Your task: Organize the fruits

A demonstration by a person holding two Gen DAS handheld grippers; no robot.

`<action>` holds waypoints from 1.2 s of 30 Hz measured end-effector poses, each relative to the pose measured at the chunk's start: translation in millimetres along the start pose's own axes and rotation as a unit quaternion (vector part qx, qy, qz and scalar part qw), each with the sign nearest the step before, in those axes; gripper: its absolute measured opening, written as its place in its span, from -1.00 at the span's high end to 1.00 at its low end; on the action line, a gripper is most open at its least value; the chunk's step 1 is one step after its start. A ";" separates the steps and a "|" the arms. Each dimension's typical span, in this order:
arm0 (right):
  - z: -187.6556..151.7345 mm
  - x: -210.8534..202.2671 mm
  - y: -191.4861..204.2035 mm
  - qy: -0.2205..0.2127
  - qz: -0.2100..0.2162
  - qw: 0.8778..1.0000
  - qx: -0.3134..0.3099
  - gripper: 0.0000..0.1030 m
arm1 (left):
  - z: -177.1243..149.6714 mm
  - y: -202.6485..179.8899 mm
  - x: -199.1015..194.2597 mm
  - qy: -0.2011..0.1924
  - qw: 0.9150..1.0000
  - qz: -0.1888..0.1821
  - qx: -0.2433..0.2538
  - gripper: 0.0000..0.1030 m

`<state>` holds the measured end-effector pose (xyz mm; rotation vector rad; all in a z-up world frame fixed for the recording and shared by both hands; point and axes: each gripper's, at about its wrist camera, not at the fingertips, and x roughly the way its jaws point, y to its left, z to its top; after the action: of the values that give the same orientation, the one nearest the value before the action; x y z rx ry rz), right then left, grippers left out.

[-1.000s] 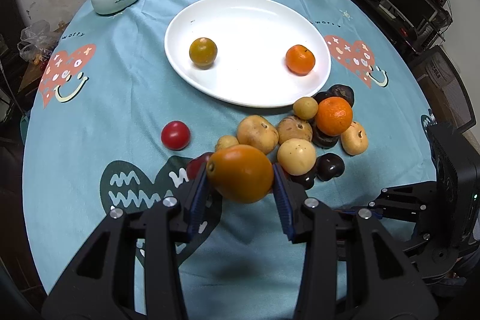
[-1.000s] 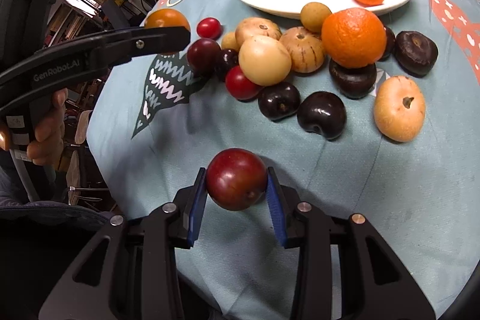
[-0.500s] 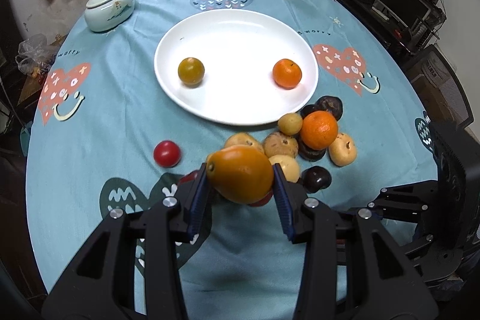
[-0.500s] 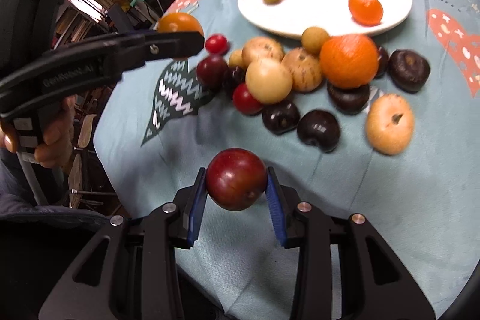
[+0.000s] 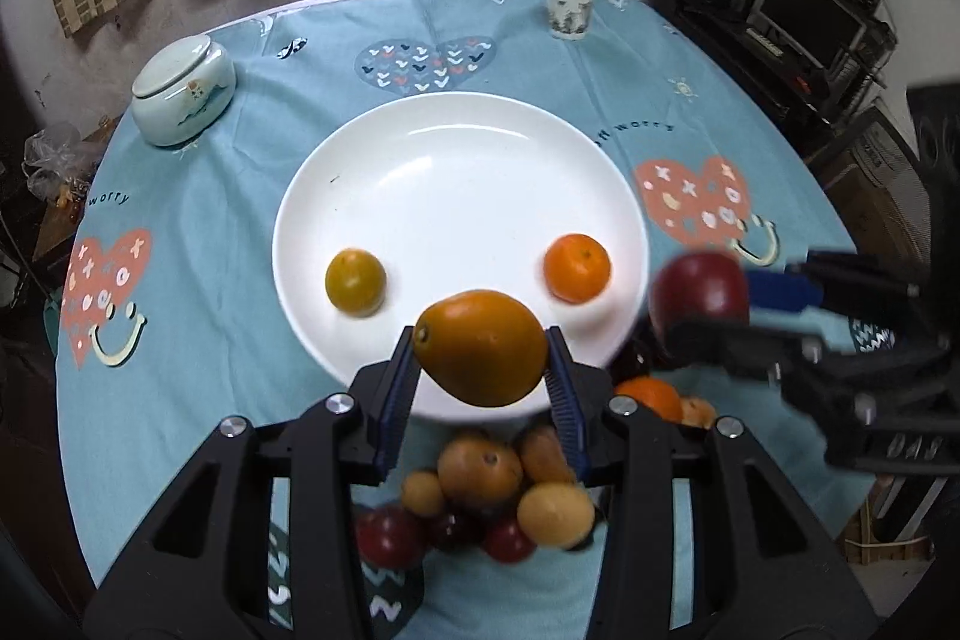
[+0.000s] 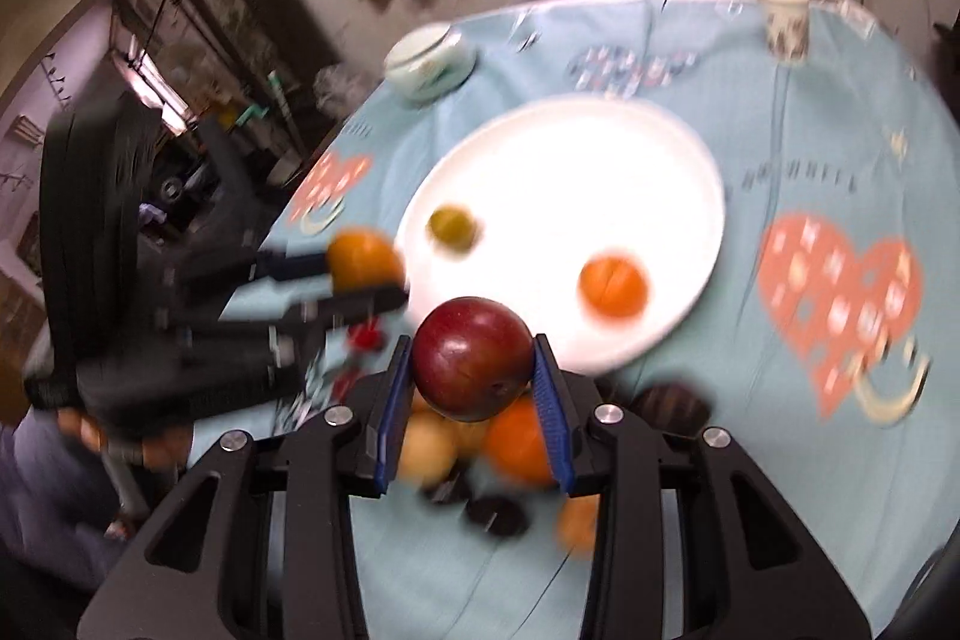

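Both fruits have been carried from above the fruit pile (image 5: 498, 496) to the near rim of the white plate (image 5: 462, 148). The left gripper (image 5: 482, 358) is closed on the orange-yellow fruit (image 5: 480, 346); the right gripper (image 6: 473, 376) is closed on the dark red fruit (image 6: 472, 358). Release onto the plate is judged to be next.

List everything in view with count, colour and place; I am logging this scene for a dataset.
plate: 1, white, centre of table
tangerine: 1, orange, on plate, right side
yellow-green fruit: 1, on plate, left side
mango: 1, orange-yellow, in left gripper
plum: 1, dark red, in right gripper
fruit pile: several; tan, orange, red, dark; on cloth near the plate's near edge
jar: 1, pale green, lidded, far left
cup: 1, white paper, far right
tablecloth: 1, light blue with hearts
left gripper: black, blue pads, shut on mango
right gripper: black, blue pads, shut on plum
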<state>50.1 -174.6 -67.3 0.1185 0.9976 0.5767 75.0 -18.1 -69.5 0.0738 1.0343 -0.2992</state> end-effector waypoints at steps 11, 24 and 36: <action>56.8 99.9 -44.7 0.063 -0.120 0.991 -0.019 0.15 | 22.7 3.3 69.9 0.049 0.998 0.043 -0.006 -0.02; 9.0 18.4 -44.8 0.003 -0.084 0.996 0.021 -0.65 | -5.4 26.2 3.9 -0.026 0.996 0.072 -0.054 -0.67; -53.2 -80.0 -52.6 -0.084 0.025 0.980 0.180 -0.86 | -47.1 11.0 -41.2 -0.039 0.996 0.066 -0.048 -0.67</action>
<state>-4.9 -268.5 -54.3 0.5075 0.9269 0.4196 19.3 10.6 -59.3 0.0423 0.9599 -0.1308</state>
